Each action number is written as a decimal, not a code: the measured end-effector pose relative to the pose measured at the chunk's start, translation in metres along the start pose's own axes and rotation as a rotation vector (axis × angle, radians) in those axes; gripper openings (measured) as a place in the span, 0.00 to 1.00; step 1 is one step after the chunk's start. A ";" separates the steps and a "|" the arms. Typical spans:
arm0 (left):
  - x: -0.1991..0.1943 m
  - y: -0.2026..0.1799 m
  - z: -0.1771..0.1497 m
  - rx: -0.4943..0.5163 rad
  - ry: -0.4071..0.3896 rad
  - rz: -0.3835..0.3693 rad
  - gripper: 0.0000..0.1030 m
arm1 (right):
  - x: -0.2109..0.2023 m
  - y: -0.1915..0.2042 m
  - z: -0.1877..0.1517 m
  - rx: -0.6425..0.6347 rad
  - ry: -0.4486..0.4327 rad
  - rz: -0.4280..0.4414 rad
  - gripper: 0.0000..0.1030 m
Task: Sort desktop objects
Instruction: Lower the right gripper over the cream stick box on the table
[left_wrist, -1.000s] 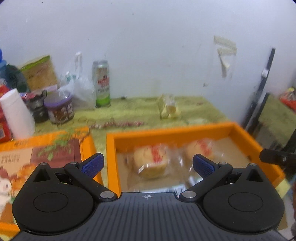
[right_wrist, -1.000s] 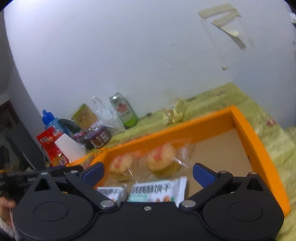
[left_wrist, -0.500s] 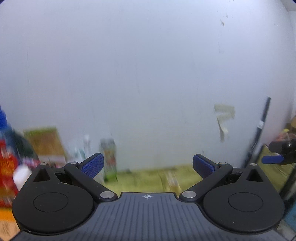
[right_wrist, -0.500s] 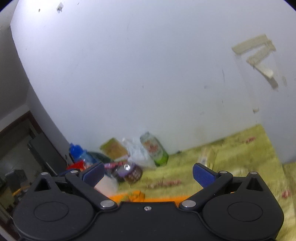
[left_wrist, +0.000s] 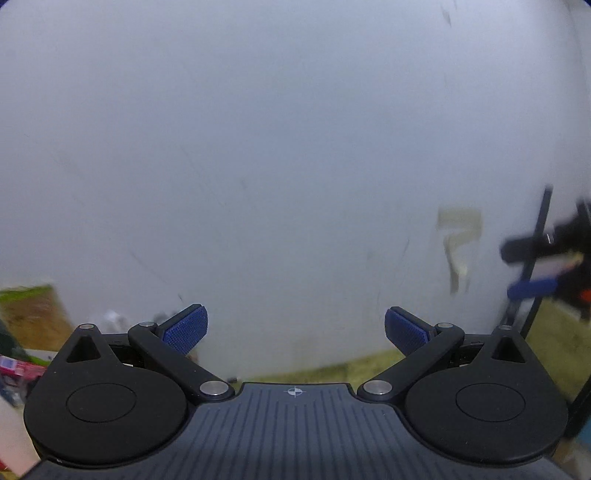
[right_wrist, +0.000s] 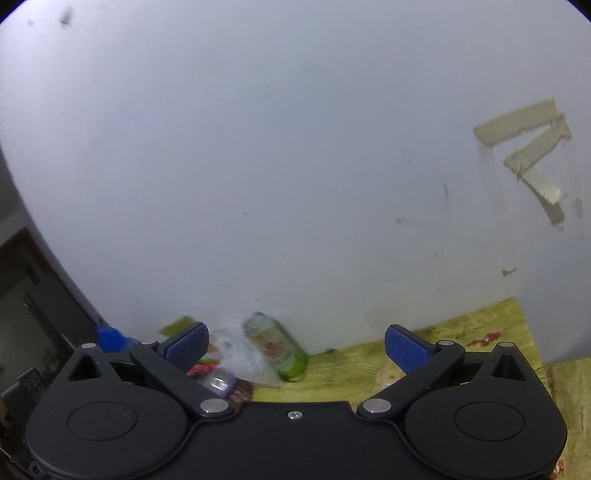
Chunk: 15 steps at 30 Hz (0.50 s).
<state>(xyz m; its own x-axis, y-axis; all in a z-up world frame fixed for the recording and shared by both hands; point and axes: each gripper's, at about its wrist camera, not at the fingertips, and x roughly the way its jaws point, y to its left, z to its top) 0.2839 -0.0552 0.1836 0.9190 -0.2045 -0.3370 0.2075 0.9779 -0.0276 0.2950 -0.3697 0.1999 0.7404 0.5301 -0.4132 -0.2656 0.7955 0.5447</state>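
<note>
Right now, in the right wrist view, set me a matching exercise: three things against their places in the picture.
Things:
1. green drink can
2. beige tape strips
3. blue bottle cap

Places:
A. upper right, on the white wall
B. far left, beside the gripper's left finger
C. lower middle, at the foot of the wall

Pairs: 1-C, 2-A, 3-B

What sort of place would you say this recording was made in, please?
Probably a lived-in room at home, not a lab: a scuffed white wall with old tape strips, a table under a green patterned cloth, and a green drink can among bagged clutter.
</note>
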 end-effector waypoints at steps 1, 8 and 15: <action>0.017 -0.005 -0.007 0.023 0.031 -0.008 1.00 | 0.013 -0.007 0.000 0.008 0.020 -0.011 1.00; 0.129 -0.045 -0.063 0.201 0.288 -0.080 1.00 | 0.108 -0.070 -0.007 0.077 0.194 -0.101 0.99; 0.193 -0.066 -0.117 0.319 0.414 -0.125 1.00 | 0.193 -0.109 -0.032 0.104 0.366 -0.148 0.97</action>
<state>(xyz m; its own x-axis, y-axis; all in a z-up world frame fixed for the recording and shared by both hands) 0.4087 -0.1540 0.0099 0.6852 -0.2210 -0.6940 0.4577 0.8719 0.1741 0.4473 -0.3447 0.0371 0.4922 0.4964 -0.7150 -0.0951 0.8472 0.5227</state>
